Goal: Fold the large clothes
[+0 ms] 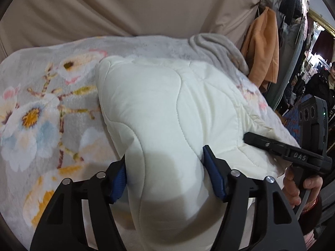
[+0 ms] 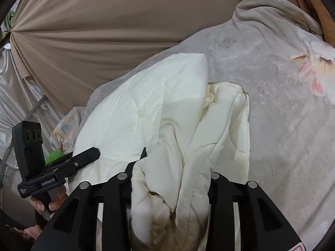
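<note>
A white quilted garment (image 1: 163, 108) lies folded on a floral fleece blanket (image 1: 41, 108). My left gripper (image 1: 165, 167) has its blue-padded fingers (image 1: 213, 173) closed around a thick fold of the garment at its near end. In the right wrist view the garment (image 2: 159, 113) is bunched, and my right gripper (image 2: 171, 179) is shut on a thick bundle of it; its fingertips are hidden by the cloth. The right gripper also shows in the left wrist view (image 1: 282, 148), at the garment's right edge. The left gripper shows in the right wrist view (image 2: 69, 163) at the garment's left side.
A beige curtain (image 1: 125, 6) hangs behind the bed. A grey fleece cloth (image 1: 219, 46) is bunched at the far right of the blanket. An orange garment (image 1: 263, 48) hangs at right. People (image 1: 322, 81) stand beyond the right edge. The blanket (image 2: 282, 108) spreads to the right.
</note>
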`<state>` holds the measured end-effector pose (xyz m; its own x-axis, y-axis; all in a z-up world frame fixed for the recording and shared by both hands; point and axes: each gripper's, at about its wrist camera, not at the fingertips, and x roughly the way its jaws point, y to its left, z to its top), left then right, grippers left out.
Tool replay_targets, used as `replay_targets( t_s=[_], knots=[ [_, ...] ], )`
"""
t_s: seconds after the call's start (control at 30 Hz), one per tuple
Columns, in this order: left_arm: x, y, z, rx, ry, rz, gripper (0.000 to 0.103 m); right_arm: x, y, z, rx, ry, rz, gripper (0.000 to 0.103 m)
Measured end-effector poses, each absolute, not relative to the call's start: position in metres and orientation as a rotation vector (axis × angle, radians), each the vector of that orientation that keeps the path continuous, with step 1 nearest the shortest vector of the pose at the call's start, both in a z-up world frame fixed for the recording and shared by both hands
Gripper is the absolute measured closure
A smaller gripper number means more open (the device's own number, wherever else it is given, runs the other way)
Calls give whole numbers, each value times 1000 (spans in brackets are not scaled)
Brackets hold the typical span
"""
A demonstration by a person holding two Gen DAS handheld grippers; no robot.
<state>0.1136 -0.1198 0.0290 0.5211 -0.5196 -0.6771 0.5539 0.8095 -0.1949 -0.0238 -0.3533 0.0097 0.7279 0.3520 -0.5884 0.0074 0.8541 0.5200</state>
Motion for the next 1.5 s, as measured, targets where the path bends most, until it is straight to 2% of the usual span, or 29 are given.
replay_targets(
  t_s=[0.07,0.13,0.23,0.3,0.37,0.43,0.5,0.57,0.63,0.67,0.73,0.83,1.07,1.2,1.33,1.5],
  knots=[
    [115,-110,19,30,811,-645,27,-35,-354,4,515,729,150,31],
    [112,-102,15,19,798,-638,15,-44,-356,0,495,722,115,22],
    [110,-94,11,19,781,-621,5,-44,-360,-11,537,751,126,17],
    [116,-91,2,-30,828,-653,5,-39,-365,-23,594,780,136,10],
    [130,-87,-11,-130,910,-699,5,-30,-374,-43,725,825,204,8],
    [143,-85,-22,-227,985,-758,5,-23,-380,-58,824,834,264,8],
    [150,-88,-26,-267,1023,-793,5,-22,-378,-52,808,837,282,19],
    [145,-94,-17,-227,987,-790,13,-22,-375,-43,792,818,278,39],
    [138,-98,-3,-184,936,-783,30,-28,-371,-24,740,776,255,54],
    [135,-98,7,-171,902,-784,33,-30,-369,-14,717,752,251,59],
    [131,-94,27,-160,846,-798,41,-35,-358,14,647,688,236,61],
    [125,-83,67,-145,733,-825,43,-39,-340,55,554,589,219,62],
    [92,-30,179,-63,332,-818,43,-38,-289,170,365,277,288,62],
    [100,7,217,-46,173,-778,41,-14,-260,210,322,174,353,59],
    [138,44,221,-66,121,-724,37,34,-230,216,321,151,406,56],
    [220,66,173,-67,209,-616,33,136,-202,157,372,275,421,47]
  ],
)
